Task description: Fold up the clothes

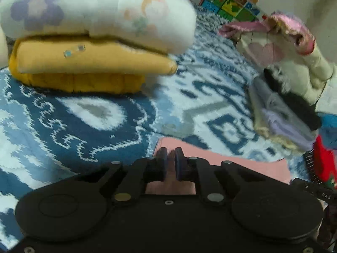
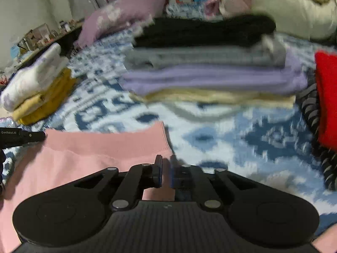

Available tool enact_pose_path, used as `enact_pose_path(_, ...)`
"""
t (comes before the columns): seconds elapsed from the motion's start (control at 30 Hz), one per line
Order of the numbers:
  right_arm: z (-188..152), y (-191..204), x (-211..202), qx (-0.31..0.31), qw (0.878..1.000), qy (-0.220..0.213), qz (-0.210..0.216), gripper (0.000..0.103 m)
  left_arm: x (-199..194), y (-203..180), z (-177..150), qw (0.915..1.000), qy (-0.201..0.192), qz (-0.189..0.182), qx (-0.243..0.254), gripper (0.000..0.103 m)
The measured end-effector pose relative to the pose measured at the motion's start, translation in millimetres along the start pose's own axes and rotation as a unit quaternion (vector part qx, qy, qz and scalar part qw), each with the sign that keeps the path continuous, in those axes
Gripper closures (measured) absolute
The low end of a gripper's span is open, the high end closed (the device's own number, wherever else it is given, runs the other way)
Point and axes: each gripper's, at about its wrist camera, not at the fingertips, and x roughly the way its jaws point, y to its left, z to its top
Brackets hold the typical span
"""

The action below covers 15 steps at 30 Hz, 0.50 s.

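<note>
Gripping pink garment point(image 2: 101, 145), long edge stretched between both claws

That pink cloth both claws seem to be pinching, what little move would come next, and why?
Probably carry the held edge forward over the rest of the pink garment to make a fold. Both the left gripper and right gripper look shut on it, its body lies flat on the blue-and-white rug, and a folded stack waits ahead.

Your left tool point(image 1: 171, 155) points obliquely downward, jaws nearly closed on pink cloth point(image 1: 231, 158). Your right tool point(image 2: 166, 164) matches it, gripping the same cloth's other edge.
</note>
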Motion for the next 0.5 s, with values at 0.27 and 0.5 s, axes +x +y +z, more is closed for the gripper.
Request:
enact_pose_path(0.27, 12.2, -5.3, 35.8, 0.032, 0.999, 0.023, -0.001, 0.103, 17.4, 2.6, -1.8, 0.9994, 0.028, 0.016, 0.01, 0.096)
enact_pose_path(0.5, 4.1, -9.1, -10.4, 0.055, 0.998, -0.008, 0.007, 0.093, -54.4, 18.4, -9.5, 0.9997, -0.018, 0.016, 0.002, 0.093)
